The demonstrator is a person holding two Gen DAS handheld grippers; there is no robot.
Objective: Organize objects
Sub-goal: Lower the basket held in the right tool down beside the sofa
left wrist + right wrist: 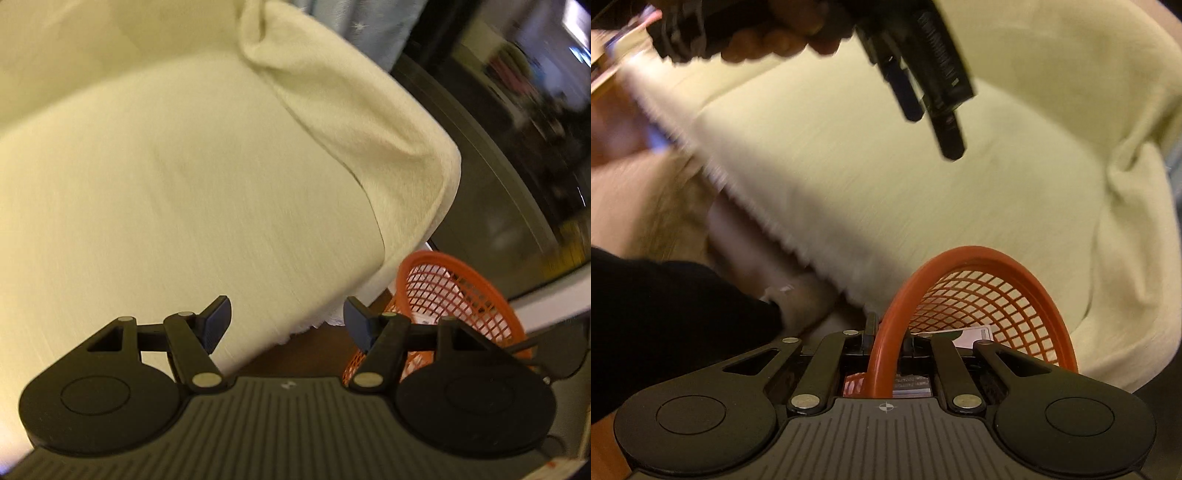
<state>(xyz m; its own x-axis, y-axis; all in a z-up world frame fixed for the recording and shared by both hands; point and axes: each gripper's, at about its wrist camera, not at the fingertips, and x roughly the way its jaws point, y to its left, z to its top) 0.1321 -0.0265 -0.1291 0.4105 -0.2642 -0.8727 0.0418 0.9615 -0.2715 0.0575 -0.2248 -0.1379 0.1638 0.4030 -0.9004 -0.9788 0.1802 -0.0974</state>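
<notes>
An orange mesh basket (990, 295) with a thick rim is held by my right gripper (886, 339), which is shut on the rim with one finger on each side. White cards or packets (975, 334) lie inside it. The basket also shows in the left wrist view (454, 291) at lower right. My left gripper (288, 321) is open and empty, over the edge of a cream cloth-covered cushion (184, 184). In the right wrist view the left gripper (934, 92) hangs at the top, above the cushion (923, 184).
A dark glossy cabinet front (498, 184) stands right of the cushion. A brown wooden surface (303, 350) lies under the cushion's edge. A black sleeve (665, 314) and beige fabric (646, 206) fill the left of the right wrist view.
</notes>
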